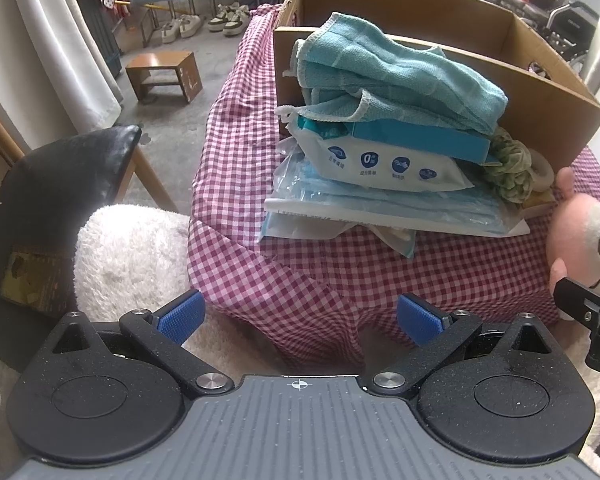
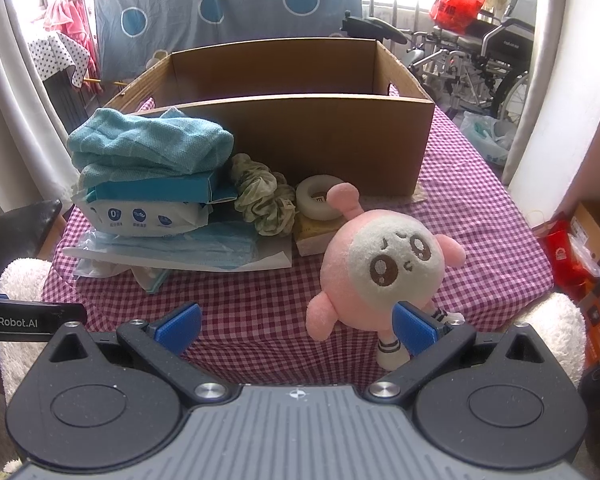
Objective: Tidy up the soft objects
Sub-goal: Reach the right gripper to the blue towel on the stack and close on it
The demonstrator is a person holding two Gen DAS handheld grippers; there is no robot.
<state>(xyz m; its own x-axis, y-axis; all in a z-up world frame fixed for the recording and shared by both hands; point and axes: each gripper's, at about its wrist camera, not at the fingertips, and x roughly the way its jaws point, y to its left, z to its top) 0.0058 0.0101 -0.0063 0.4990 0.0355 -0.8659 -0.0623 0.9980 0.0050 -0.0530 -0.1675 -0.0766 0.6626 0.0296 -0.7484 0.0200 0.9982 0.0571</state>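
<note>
Our right gripper (image 2: 298, 326) has its blue ribbed fingers (image 2: 178, 326) wide apart with nothing between them, one pad just beside the pink plush toy (image 2: 384, 268), which leans at the near edge of the bench (image 2: 480, 208), so we judge it the first thing to pick up. Our left gripper (image 1: 300, 318) waits with fingers also apart and empty, low before the checkered cloth. Behind, a soft teal towel (image 2: 148, 142) lies on wipes and masks beside the open cardboard box (image 2: 324, 136), probably where everything goes.
</note>
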